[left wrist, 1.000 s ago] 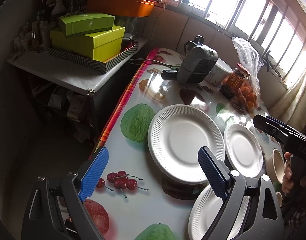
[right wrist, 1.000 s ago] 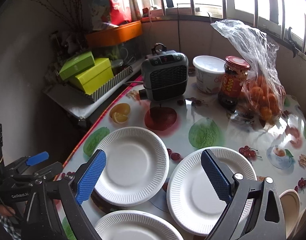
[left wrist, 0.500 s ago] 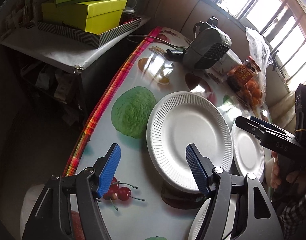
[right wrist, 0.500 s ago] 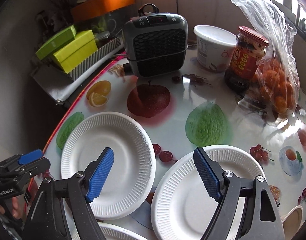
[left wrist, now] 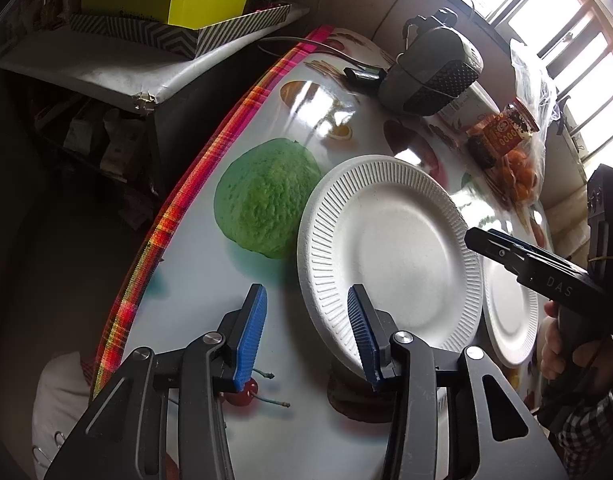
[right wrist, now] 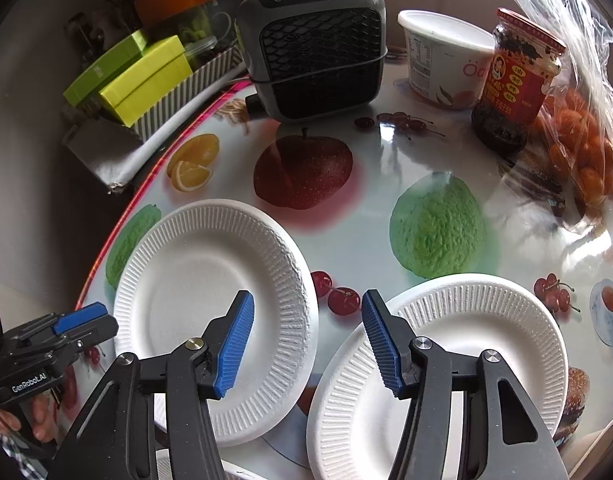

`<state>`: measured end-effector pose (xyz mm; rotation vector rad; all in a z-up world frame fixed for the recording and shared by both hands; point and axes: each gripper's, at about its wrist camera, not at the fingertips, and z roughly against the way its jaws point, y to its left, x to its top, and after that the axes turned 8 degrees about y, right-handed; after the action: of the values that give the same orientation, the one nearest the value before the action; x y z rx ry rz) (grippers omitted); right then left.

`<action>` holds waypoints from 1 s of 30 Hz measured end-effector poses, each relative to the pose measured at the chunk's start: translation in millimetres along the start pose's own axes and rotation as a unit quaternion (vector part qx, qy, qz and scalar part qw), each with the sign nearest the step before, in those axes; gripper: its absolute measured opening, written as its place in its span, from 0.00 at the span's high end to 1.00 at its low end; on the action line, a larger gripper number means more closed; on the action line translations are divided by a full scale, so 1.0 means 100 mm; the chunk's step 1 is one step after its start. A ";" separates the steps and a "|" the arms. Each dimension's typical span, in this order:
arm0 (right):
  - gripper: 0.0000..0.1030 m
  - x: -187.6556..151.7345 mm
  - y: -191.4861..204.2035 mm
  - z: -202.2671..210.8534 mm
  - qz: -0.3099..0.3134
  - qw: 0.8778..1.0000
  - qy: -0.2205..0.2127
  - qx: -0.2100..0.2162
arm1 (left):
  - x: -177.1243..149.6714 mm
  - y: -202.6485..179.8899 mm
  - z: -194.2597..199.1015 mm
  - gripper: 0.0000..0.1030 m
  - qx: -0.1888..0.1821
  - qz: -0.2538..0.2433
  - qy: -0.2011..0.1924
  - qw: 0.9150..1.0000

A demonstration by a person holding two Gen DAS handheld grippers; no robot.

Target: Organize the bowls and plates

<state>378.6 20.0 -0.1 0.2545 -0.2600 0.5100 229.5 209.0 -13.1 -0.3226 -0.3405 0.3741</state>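
White plate rim [left wrist: 318, 280] between left gripper [left wrist: 306, 336] jaws

Daylight from the windows [left wrist: 562, 32] glares off the glossy tablecloth [right wrist: 386, 148]; fisheye edges bend and darken.

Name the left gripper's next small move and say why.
Probably ease the left gripper lower and finish closing: its jaws have just been closing, the left plate rim sits between the pads, and neither pad presses on it yet.

Two paper plates [right wrist: 210, 300] [right wrist: 458, 360] lie side by side on the table [right wrist: 386, 176], before the heater [right wrist: 314, 44].
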 end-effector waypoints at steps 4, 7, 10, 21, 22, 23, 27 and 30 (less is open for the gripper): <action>0.49 0.00 0.01 -0.03 0.003 1.000 0.004 0.001 | 0.01 0.01 0.00 0.58 -0.001 0.002 0.000 1.000; 0.58 -0.01 0.02 -0.05 0.004 1.000 0.008 0.001 | 0.02 0.01 0.00 0.58 0.000 0.003 0.000 1.000; 0.61 -0.01 0.02 -0.06 0.004 1.000 0.011 0.000 | 0.02 0.01 -0.01 0.58 -0.006 0.005 0.002 1.000; 0.72 -0.03 0.02 -0.10 0.003 1.000 0.019 0.007 | 0.02 -0.01 -0.04 0.62 -0.021 0.009 0.009 1.000; 0.73 -0.03 0.02 -0.10 0.002 1.000 0.019 0.009 | 0.02 -0.01 -0.04 0.63 -0.022 0.010 0.009 1.000; 0.75 -0.03 0.02 -0.10 0.001 1.000 0.019 0.010 | 0.02 -0.01 -0.04 0.66 -0.024 0.010 0.010 1.000; 0.79 -0.03 0.03 -0.09 0.001 1.000 0.019 0.010 | 0.03 -0.03 -0.06 0.71 -0.025 0.009 0.014 1.000; 0.80 -0.02 0.04 -0.08 0.002 1.000 0.018 0.009 | 0.02 -0.05 -0.07 0.74 -0.023 0.008 0.015 1.000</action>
<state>376.4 24.7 -8.1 0.2612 -0.2211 0.5207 235.5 204.1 -16.6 -0.3748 -0.3179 0.3767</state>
